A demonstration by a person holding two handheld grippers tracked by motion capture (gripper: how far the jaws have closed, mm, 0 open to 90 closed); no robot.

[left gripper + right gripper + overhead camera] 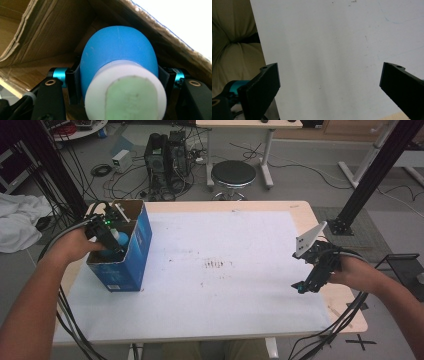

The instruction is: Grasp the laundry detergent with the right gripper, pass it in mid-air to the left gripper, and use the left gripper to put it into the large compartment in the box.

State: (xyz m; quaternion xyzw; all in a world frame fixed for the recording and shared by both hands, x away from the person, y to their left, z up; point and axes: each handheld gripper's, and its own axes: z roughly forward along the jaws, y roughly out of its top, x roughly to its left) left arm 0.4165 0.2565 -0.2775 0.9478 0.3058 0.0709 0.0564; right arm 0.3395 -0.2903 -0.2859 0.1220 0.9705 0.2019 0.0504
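Your left gripper (111,241) is down inside the open blue cardboard box (135,255) at the left side of the table (300,212), its jaws clamped on a blue bottle (117,55) with a white cap (125,87) (the cap faces the left gripper view, topped by a pale green disc). Brown cardboard walls rise close around the bottle. Your right gripper (305,287) hangs well apart, over the right edge of the white sheet (225,270), its jaws spread wide with nothing between them.
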